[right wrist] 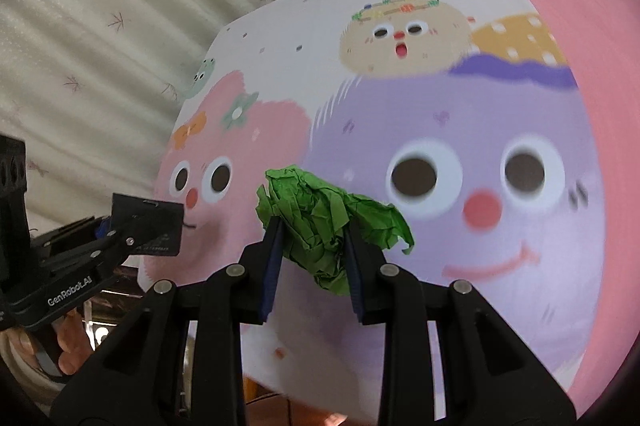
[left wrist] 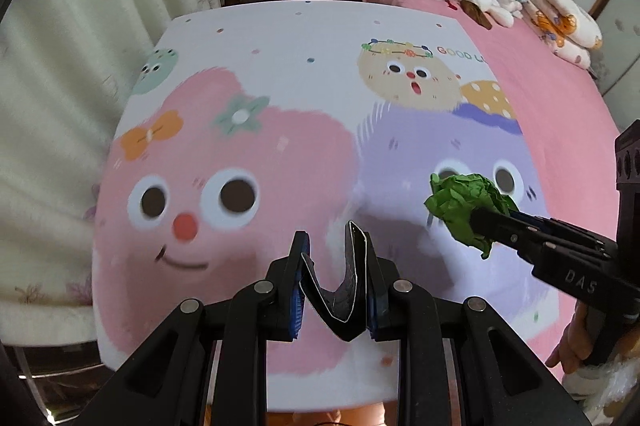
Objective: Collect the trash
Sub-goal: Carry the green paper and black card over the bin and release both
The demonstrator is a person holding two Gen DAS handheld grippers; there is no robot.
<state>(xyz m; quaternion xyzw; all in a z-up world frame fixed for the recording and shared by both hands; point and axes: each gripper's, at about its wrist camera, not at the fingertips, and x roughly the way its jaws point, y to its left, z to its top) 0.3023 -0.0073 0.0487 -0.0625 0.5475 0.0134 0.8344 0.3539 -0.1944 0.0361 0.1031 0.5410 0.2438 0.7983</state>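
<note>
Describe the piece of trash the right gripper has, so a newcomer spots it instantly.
Find the white table printed with cartoon faces. Above its purple face, the right gripper pinches a crumpled green paper ball. It is the only green, wrinkled thing; the left gripper holds a folded black card.

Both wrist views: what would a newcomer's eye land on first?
The crumpled green paper pinched in the right gripper, held over the cartoon-printed board. Next, the bent dark card clamped in the left gripper, over the pink face.

cartoon-printed board (left wrist: 280, 38) lies on pink bed (left wrist: 560, 114).
</note>
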